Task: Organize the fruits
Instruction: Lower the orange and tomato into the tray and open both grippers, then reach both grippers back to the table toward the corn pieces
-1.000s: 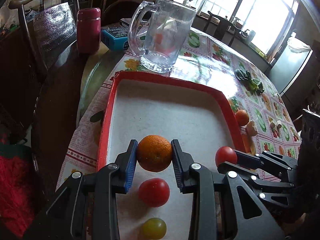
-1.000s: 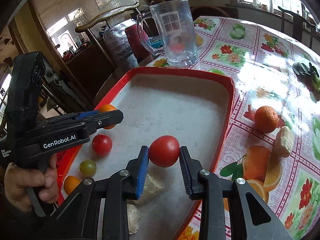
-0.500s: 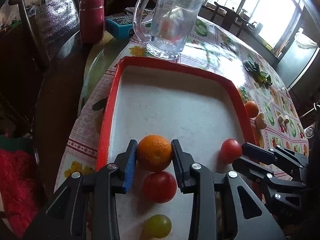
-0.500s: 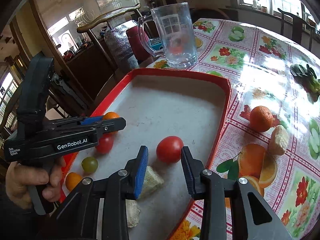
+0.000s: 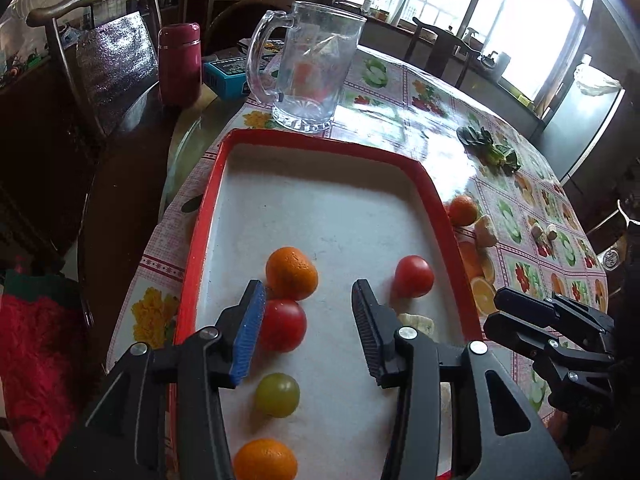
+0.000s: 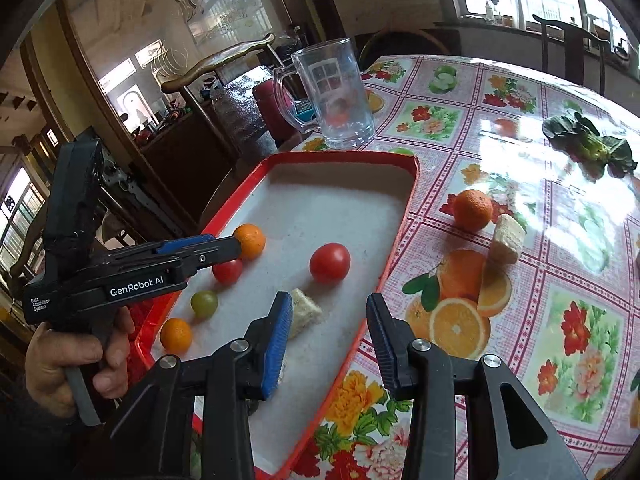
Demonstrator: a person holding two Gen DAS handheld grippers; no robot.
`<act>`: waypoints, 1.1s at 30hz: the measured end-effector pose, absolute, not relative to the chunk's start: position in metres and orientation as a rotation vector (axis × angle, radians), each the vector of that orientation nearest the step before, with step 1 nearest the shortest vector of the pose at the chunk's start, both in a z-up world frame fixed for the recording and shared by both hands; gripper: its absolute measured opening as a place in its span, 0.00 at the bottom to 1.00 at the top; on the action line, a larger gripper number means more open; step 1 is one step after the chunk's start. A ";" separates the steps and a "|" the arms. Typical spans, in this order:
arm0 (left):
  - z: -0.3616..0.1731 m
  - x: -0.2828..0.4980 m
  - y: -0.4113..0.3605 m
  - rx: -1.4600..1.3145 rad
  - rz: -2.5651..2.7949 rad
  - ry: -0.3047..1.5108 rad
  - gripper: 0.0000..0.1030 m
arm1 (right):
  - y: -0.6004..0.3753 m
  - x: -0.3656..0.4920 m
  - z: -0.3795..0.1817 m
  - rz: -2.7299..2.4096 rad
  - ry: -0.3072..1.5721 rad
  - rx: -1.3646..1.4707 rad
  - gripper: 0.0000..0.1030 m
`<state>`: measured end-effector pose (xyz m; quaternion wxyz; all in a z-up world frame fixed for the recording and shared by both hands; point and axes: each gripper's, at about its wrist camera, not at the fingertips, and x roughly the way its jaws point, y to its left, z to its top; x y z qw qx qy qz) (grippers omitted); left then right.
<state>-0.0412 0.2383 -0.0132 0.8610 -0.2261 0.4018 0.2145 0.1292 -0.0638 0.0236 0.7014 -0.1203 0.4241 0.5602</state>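
Note:
A red-rimmed tray holds an orange, a red tomato, a green tomato, a second orange and another red tomato. My left gripper is open and empty, just behind the first orange. My right gripper is open and empty, above the tray's near right edge. One more orange lies on the tablecloth outside the tray.
A glass mug stands beyond the tray, with a maroon flask and a blue box behind it. Pale chunks lie in the tray and beside the outer orange. Leafy greens lie far right. A chair stands left.
Both grippers opened and pulled back. The left one let go of the orange, the right one let go of the red tomato; both fruits now rest in the tray.

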 end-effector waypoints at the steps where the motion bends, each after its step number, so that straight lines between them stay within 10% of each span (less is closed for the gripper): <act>1: -0.013 -0.041 0.235 -0.472 0.445 0.843 0.42 | -0.070 0.130 0.024 1.242 0.943 -0.260 0.40; 33: 0.012 0.027 0.086 -0.362 0.136 0.843 0.42 | -0.273 0.221 0.021 0.880 0.936 -0.042 0.40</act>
